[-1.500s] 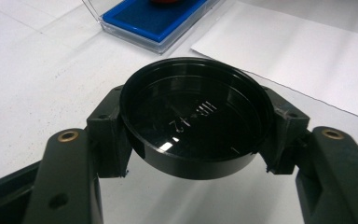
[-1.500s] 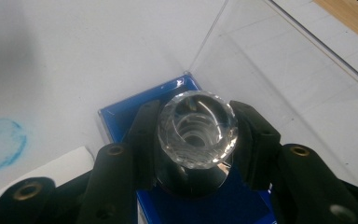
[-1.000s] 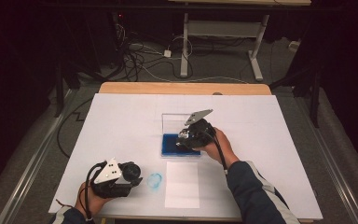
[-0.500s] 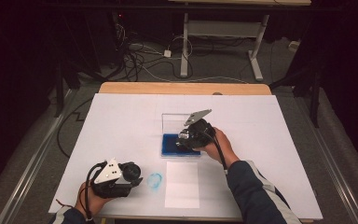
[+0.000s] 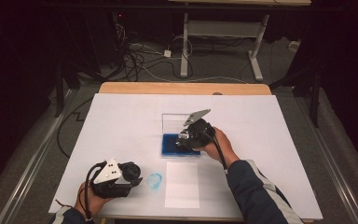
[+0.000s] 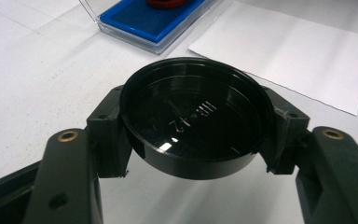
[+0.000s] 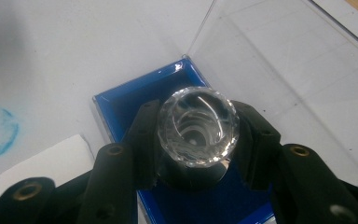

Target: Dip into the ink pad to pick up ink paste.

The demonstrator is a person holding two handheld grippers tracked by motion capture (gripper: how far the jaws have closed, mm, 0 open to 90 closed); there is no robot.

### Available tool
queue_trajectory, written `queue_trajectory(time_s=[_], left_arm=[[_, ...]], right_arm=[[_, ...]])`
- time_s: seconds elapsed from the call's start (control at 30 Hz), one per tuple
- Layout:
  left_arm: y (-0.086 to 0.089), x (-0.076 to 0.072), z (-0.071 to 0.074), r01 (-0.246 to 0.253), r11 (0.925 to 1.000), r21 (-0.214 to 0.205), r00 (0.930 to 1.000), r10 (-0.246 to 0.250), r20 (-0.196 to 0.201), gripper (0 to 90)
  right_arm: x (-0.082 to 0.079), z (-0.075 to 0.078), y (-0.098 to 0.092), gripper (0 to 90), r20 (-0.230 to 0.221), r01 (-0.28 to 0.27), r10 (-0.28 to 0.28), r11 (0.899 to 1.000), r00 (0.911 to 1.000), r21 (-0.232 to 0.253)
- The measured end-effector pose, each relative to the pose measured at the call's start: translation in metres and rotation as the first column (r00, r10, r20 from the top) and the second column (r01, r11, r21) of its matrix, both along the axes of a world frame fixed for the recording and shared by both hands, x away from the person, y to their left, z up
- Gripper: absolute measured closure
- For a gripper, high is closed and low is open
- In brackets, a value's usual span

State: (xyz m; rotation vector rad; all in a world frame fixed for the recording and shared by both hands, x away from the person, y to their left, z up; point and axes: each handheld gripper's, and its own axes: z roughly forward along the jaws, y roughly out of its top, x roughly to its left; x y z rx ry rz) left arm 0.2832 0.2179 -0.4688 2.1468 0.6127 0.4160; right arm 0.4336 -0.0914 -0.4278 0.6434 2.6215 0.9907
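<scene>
A round stamp with a faceted clear knob [image 7: 198, 126] stands on the blue ink pad [image 7: 126, 102], and my right gripper [image 7: 198, 144] is shut on its dark body. In the high view that gripper [image 5: 186, 139] sits over the ink pad [image 5: 170, 145] at the table's middle. My left gripper [image 6: 196, 140] is shut on a round black cap [image 6: 196, 116], hollow side up, and rests near the front left [image 5: 129, 173]. The stamp's red base [image 6: 168, 3] shows on the pad far off.
The pad's clear hinged lid [image 5: 177, 123] stands open behind it. A white sheet of paper [image 5: 182, 184] lies at the front middle. A round blue ink mark [image 5: 154, 181] sits on the white table cover between the sheet and my left gripper.
</scene>
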Motion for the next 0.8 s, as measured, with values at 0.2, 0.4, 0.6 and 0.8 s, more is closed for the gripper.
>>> queue_trajectory(time_s=[0.2,0.4,0.6,0.8], left_arm=[[0.000,0.000,0.000,-0.001,1.0000,-0.001,1.0000,0.001,-0.002,35.8],[0.001,0.001,-0.001,-0.003,1.0000,-0.005,1.0000,0.003,-0.005,35.8],[0.000,0.001,-0.001,-0.001,1.0000,-0.002,1.0000,0.001,-0.004,35.8],[0.000,0.001,-0.001,0.000,1.0000,0.000,1.0000,0.000,-0.003,35.8]], right_arm=[[-0.001,0.002,-0.001,56.7,0.011,-0.008,0.008,1.000,0.9999,-0.006],[-0.005,0.013,-0.007,56.7,0.043,-0.004,0.002,0.999,0.9991,0.035],[-0.010,0.022,-0.013,56.6,0.050,-0.004,0.001,0.998,0.9988,0.063],[-0.016,0.026,-0.015,56.6,0.062,-0.011,0.006,0.997,0.9980,0.072]])
